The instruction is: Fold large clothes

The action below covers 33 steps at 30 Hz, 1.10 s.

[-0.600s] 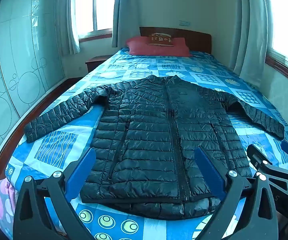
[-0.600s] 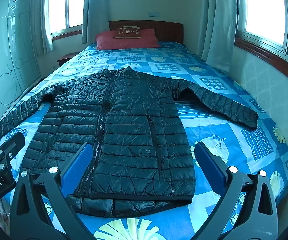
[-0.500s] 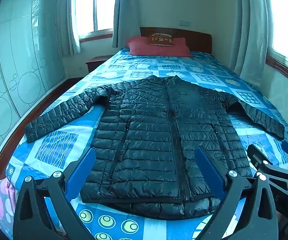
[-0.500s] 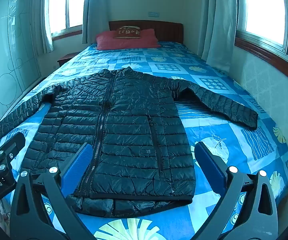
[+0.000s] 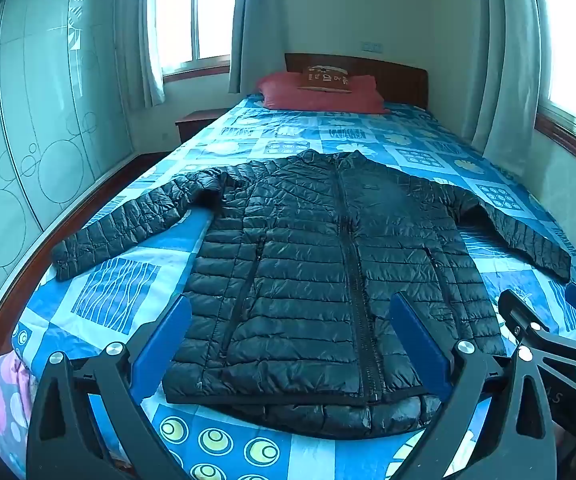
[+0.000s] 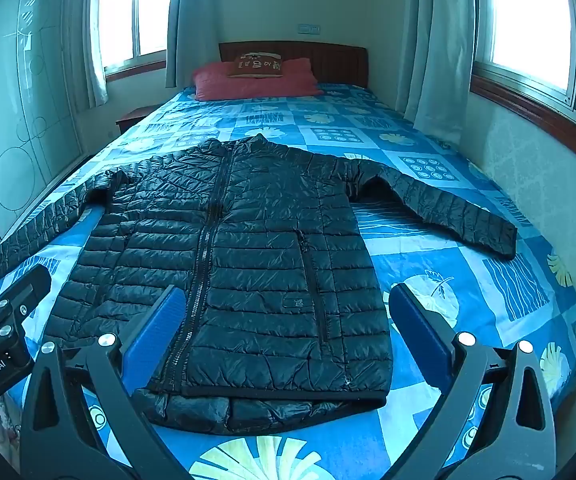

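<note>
Jacket [image 5: 327, 272] lies flat, untouched; left hand-held gripper [image 5: 289, 340] and right hand-held gripper [image 6: 288, 332] gape wide, empty.

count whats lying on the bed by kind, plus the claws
black puffer jacket: 1
red pillow: 1
brown cushion on the pillow: 1
claws, left claw and right claw, both open and empty: 2
total: 5

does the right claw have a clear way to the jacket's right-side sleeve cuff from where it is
Probably yes. The right claw is open and holds nothing, and the sleeve lies flat on the bedspread with only bare cover in between.
</note>
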### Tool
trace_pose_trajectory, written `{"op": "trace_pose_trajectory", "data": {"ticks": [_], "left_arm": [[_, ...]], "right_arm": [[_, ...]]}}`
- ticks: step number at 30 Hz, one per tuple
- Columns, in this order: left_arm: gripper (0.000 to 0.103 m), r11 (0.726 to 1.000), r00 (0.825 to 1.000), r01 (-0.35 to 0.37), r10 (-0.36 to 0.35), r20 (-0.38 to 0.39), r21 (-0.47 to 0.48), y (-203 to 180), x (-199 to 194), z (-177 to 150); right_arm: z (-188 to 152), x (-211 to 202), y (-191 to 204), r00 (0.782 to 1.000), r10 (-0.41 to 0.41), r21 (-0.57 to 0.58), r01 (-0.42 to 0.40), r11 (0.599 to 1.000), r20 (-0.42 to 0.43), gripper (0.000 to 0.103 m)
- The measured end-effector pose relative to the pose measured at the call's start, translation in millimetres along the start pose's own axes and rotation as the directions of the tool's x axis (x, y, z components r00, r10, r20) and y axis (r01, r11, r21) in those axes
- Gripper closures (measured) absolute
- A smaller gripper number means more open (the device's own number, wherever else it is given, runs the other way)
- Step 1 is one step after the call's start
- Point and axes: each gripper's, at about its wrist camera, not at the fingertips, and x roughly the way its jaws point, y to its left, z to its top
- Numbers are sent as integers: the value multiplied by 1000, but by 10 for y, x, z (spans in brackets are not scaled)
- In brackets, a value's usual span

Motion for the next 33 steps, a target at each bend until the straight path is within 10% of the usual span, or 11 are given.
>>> {"op": "trace_pose_trajectory", "data": {"ticks": [33], "left_arm": [[5,1000,1000,1,-1,-13,-12,49,-6,-34]], "right_arm": [[-33,8,41,1000,2,-2,-2,1000,-1,2]]}}
